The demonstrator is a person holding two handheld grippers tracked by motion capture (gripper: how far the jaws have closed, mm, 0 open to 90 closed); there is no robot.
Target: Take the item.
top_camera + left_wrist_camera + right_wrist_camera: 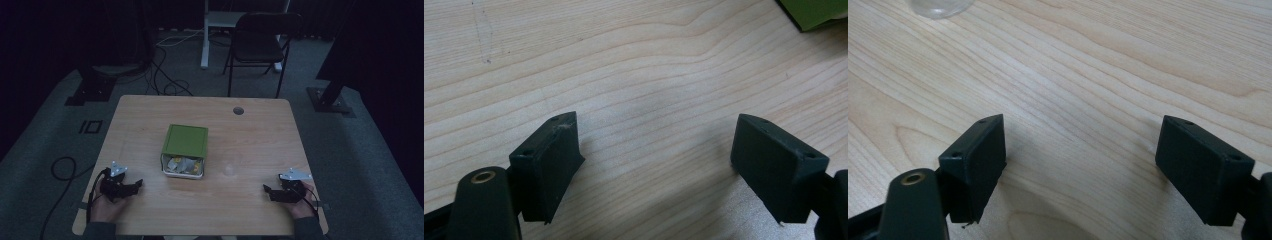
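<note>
A green square box [186, 141] with a white tray-like base, its open front showing pale and yellowish packets [183, 165], sits in the middle of the light wooden tabletop [250, 145]. A small clear glass or plastic cup [229, 170] stands just right of it — faint in the high view, and seen again as a transparent rim at the upper left of the right gripper view [940, 7].

The left tongs [134, 185] rest at the lower left of the high view, the right tongs [270, 191] at the lower right. Both pairs are spread wide and hold nothing; in each gripper view bare wood grain runs between the two black jaws.

From the left tongs the box lies up and to the right; its green corner shows at the upper right of the left gripper view [816, 12]. From the right tongs it lies up and to the left, with the cup between. The box's open face points toward the bottom edge of the frame — toward the person. The left tongs look somewhat nearer the box, the right tongs nearer the cup, so I judge the left hand has the shorter, unobstructed reach to the packets.
</note>
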